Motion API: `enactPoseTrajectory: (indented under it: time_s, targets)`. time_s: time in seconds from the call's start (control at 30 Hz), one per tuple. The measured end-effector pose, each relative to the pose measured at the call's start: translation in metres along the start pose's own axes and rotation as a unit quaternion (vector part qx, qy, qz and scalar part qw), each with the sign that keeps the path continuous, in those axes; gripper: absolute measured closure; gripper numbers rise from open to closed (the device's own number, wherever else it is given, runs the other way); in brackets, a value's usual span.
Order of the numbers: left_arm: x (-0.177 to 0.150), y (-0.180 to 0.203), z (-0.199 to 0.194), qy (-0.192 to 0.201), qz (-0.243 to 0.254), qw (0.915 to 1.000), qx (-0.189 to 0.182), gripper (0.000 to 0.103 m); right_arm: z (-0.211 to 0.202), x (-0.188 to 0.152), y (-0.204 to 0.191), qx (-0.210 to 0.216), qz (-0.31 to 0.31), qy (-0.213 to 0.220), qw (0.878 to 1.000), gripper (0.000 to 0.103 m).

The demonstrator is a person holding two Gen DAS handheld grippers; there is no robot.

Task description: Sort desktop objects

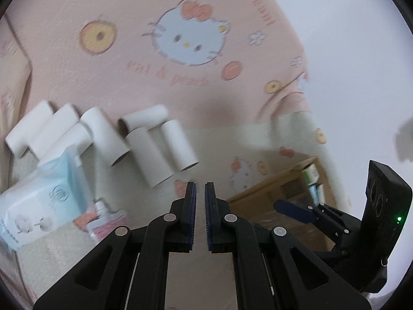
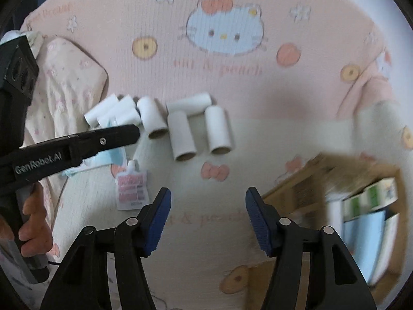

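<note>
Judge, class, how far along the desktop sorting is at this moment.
Done: some boxed items already stand in the cardboard box. In hand: nothing; the left gripper is nearly shut and empty, the right gripper open. Left: the paper tubes, tissue pack and sachet.

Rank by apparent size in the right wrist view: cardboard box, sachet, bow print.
1. Cardboard box, clearly largest, though near the camera and cut off by the frame edge.
2. Sachet.
3. Bow print, only slightly smaller than the sachet, so that order is unsure.
</note>
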State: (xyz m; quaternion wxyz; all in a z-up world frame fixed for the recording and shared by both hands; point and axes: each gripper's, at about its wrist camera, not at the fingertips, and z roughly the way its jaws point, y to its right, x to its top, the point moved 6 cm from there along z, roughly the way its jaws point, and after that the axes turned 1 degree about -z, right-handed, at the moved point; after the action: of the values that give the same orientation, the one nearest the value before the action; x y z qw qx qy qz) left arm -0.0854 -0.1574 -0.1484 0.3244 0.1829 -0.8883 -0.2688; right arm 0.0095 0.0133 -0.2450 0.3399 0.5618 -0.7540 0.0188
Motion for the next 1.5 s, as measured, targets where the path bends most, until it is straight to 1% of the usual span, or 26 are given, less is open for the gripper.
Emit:
enactPoseTrajectory:
  time_s: [0.07,0.13,0.23,0.3,0.4,0.43,0.47,0.5,0.53,0.6,0.67,0.73,0.8,0.87,0.97,1.13,1.2,1.33,1.4,1.43,1.47,1.5]
  targets:
    - [-0.006,-0.009,0.004,-0.004,-0.003,0.9999,0.015,0.097,0.007,-0.002,0.000,0.005,0.004,0.013,1.000,0.045]
    - [-0.010,-0.016,0.009,-0.002,-0.003,0.9995,0.032,0.097,0.012,-0.004,-0.001,0.012,0.011,0.039,0.999,0.045]
    - [-0.019,-0.029,0.019,-0.003,-0.001,0.9978,0.067,0.097,0.020,-0.010,-0.009,0.044,0.023,0.087,0.995,0.045]
    - [-0.026,-0.035,0.028,-0.018,-0.012,0.9975,0.068,0.096,0.028,-0.015,-0.016,0.069,0.024,0.105,0.992,0.045]
    - [-0.033,-0.044,0.038,-0.033,-0.043,0.9977,0.042,0.095,0.048,-0.024,-0.016,0.080,0.047,0.102,0.990,0.045]
    - [-0.034,-0.047,0.039,-0.032,-0.052,0.9975,0.036,0.087,0.052,-0.026,-0.014,0.090,0.054,0.102,0.989,0.045]
    - [-0.034,-0.050,0.040,-0.031,-0.062,0.9971,0.032,0.075,0.057,-0.027,-0.012,0.100,0.066,0.104,0.987,0.045]
    - [-0.033,-0.053,0.043,-0.031,-0.071,0.9966,0.030,0.067,0.063,-0.028,-0.010,0.107,0.078,0.105,0.986,0.045]
    - [-0.033,-0.054,0.045,-0.031,-0.076,0.9962,0.028,0.056,0.068,-0.028,-0.009,0.112,0.083,0.103,0.985,0.045]
    - [-0.031,-0.056,0.050,-0.032,-0.086,0.9957,0.017,0.054,0.079,-0.028,-0.009,0.115,0.080,0.094,0.986,0.045]
    - [-0.027,-0.057,0.056,-0.033,-0.096,0.9948,0.003,0.045,0.088,-0.026,-0.011,0.111,0.056,0.090,0.988,0.045]
    - [-0.023,-0.060,0.062,-0.032,-0.114,0.9929,-0.011,0.042,0.094,-0.025,-0.010,0.108,0.044,0.089,0.989,0.045]
    - [-0.020,-0.063,0.068,-0.036,-0.137,0.9896,-0.027,0.041,0.097,-0.021,-0.009,0.117,0.043,0.091,0.988,0.045]
    - [-0.017,-0.067,0.075,-0.043,-0.162,0.9850,-0.042,0.041,0.101,-0.018,-0.006,0.138,0.055,0.101,0.984,0.045]
    - [-0.014,-0.073,0.088,-0.053,-0.192,0.9789,-0.043,0.041,0.112,-0.013,-0.005,0.134,0.061,0.098,0.984,0.041]
    - [-0.008,-0.073,0.108,-0.062,-0.207,0.9752,-0.046,0.042,0.119,0.000,-0.009,0.128,0.035,0.113,0.985,0.041]
    - [-0.007,-0.075,0.115,-0.066,-0.212,0.9742,-0.040,0.042,0.123,0.005,-0.008,0.132,0.044,0.119,0.983,0.041]
    - [-0.004,-0.080,0.125,-0.065,-0.232,0.9702,-0.028,0.042,0.135,0.009,-0.004,0.131,0.081,0.110,0.982,0.041]
    - [-0.003,-0.083,0.129,-0.066,-0.234,0.9698,-0.014,0.042,0.139,0.009,-0.003,0.140,0.093,0.105,0.980,0.041]
    - [-0.001,-0.084,0.131,-0.065,-0.232,0.9704,-0.004,0.043,0.142,0.010,-0.003,0.143,0.096,0.102,0.980,0.041]
    - [0.002,-0.085,0.133,-0.063,-0.227,0.9718,0.007,0.053,0.145,0.010,-0.003,0.146,0.097,0.098,0.980,0.041]
    - [0.004,-0.084,0.134,-0.063,-0.219,0.9737,0.016,0.058,0.147,0.010,-0.004,0.151,0.097,0.092,0.979,0.041]
